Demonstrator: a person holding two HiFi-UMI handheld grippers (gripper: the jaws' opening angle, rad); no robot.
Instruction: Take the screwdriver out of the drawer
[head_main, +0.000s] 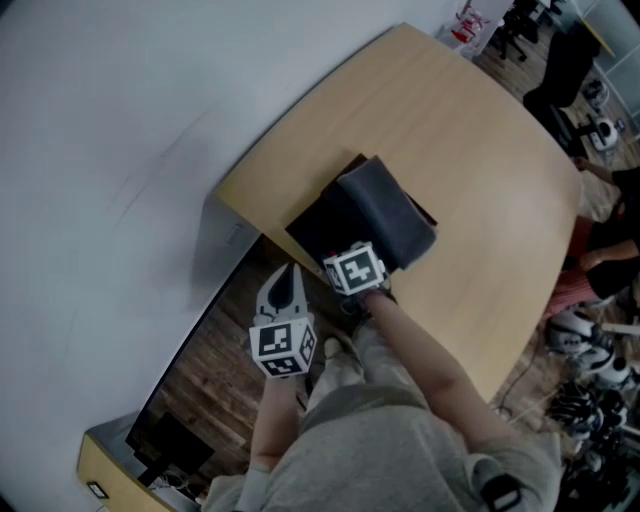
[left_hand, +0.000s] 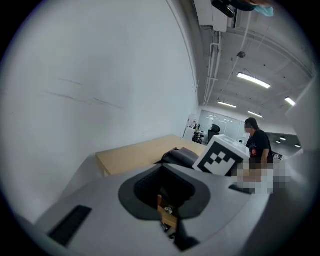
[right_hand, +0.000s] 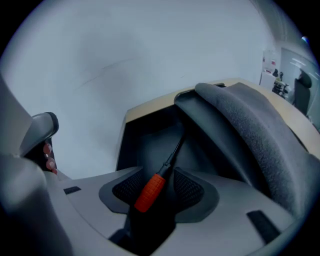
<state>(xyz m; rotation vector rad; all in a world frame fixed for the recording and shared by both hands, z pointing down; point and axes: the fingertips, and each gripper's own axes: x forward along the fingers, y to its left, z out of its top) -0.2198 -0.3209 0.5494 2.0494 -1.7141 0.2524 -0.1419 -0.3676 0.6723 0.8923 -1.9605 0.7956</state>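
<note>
The right gripper (right_hand: 158, 184), jaws clamped on the screwdriver's (right_hand: 150, 192) orange handle with its shaft reaching into the open drawer (right_hand: 145, 141), should draw straight back, clear of the grey flap (right_hand: 250, 135); the left gripper (left_hand: 163, 201) hangs closed, empty.

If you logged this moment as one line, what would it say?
right gripper: shut on screwdriver, at orange handle | shaft: pointing into open drawer | left gripper: jaws together, empty
</note>
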